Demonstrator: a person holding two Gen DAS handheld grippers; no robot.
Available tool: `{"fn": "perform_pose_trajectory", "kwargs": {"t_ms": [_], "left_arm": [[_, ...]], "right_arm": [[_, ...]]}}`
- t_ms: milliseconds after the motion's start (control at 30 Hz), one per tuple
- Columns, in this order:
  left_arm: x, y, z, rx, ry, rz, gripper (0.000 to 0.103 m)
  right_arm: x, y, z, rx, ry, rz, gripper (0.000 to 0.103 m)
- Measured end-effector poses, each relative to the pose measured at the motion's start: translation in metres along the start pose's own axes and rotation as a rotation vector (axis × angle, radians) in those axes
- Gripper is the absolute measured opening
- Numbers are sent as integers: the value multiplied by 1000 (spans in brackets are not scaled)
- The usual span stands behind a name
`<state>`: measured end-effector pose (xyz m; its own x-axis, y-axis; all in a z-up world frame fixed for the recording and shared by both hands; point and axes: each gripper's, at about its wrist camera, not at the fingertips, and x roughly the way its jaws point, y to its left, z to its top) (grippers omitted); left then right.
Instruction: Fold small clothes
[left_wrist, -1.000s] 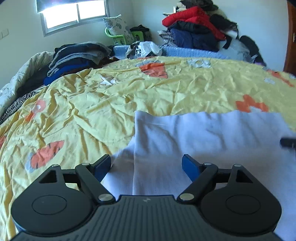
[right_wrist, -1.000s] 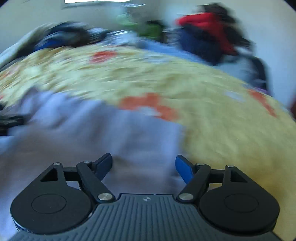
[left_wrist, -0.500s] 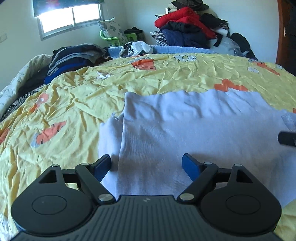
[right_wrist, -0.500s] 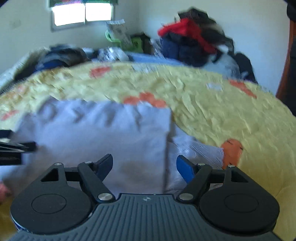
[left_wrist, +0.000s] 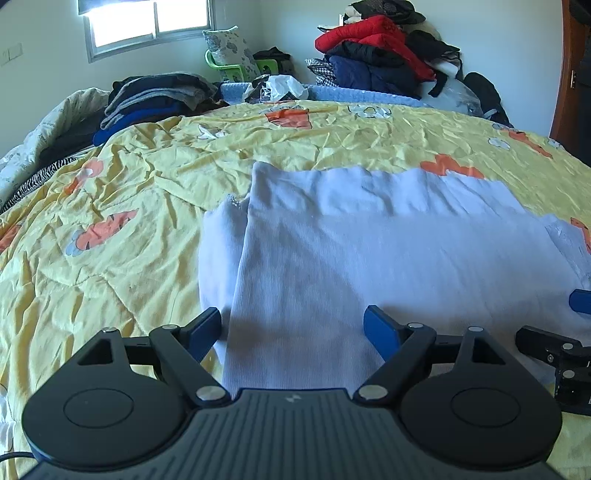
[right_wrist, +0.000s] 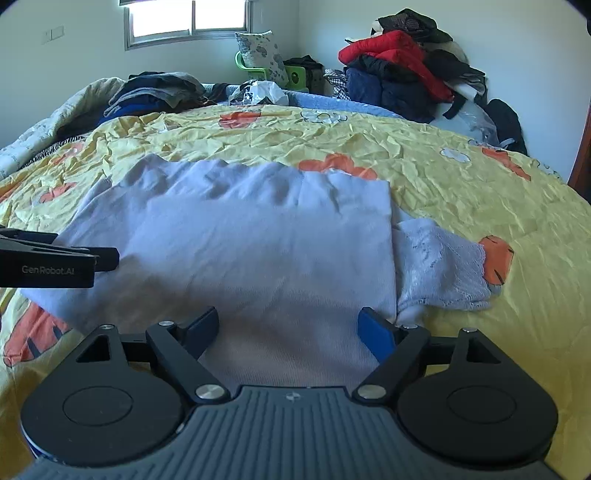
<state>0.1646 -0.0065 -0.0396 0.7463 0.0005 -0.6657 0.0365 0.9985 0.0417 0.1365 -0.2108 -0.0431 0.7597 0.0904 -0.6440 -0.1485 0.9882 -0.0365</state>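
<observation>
A pale lilac garment (left_wrist: 369, 251) is seen spread across the centre of both views on the yellow bedspread (left_wrist: 110, 206), one fold judged done. The left gripper (left_wrist: 291, 326) and right gripper (right_wrist: 288, 325) are held wide open over its near edge, nothing gripped. A pinch of that near hem seems called for next — a lace sleeve (right_wrist: 443, 266) sticks out at mid-right, and bare bedspread is left beyond the far edge.

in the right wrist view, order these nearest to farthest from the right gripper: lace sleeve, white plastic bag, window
Measured from the right gripper:
1. Lace sleeve: just ahead and to the right, sticking out of the folded pale top.
2. White plastic bag: at the bed's far edge, slightly left of centre.
3. Window: on the back wall, upper left.
</observation>
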Motion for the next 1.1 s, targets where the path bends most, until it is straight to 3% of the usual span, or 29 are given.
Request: {"fn": "perform_pose_trajectory", "kwargs": {"t_ms": [133, 300, 433, 600, 733, 867, 1100], "left_arm": [[-11, 6, 0, 2, -10, -22, 85], [-20, 52, 15, -43, -35, -23, 85], [-1, 98, 34, -127, 45, -68, 88], [33, 123, 53, -216, 166, -260, 88], [57, 119, 60, -244, 234, -408, 88], [70, 110, 61, -245, 233, -460, 100], [92, 110, 76, -313, 228, -555, 101]], "right_arm": [[-3, 1, -2, 6, -2, -17, 86], [-34, 24, -2, -43, -94, -17, 89], [-47, 63, -6, -165, -148, 10, 94], [-42, 110, -14, -304, -137, 59, 93], [-36, 149, -25, -465, -144, 9, 93], [-29, 170, -32, -530, -155, -53, 92], [-14, 198, -26, -593, -210, -136, 88]]}}
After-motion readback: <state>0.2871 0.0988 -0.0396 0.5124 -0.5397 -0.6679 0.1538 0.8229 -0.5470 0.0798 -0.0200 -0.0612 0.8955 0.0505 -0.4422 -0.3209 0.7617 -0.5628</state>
